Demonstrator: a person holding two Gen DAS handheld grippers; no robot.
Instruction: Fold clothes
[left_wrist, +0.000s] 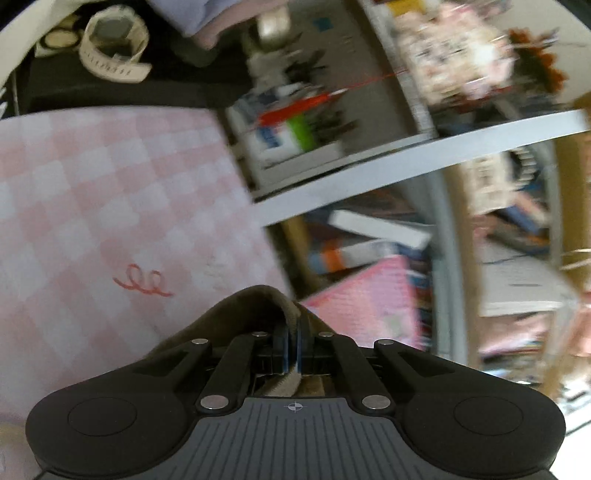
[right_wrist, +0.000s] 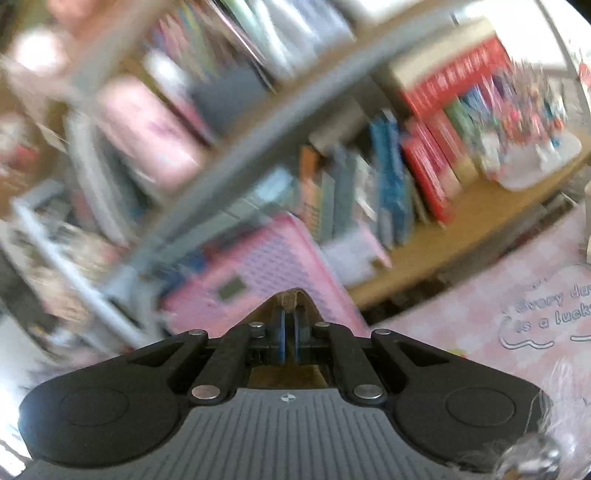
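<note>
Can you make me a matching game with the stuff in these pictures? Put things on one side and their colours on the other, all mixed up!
Things:
1. cloth in the left hand-held gripper
2. checked tablecloth
3. basket
4. watch

Colours:
A. cream white
B. pink with little holes
C. dark olive brown
D. pale pink and white squares

Pairs: 1-C, 2-D, 3-B, 4-A
</note>
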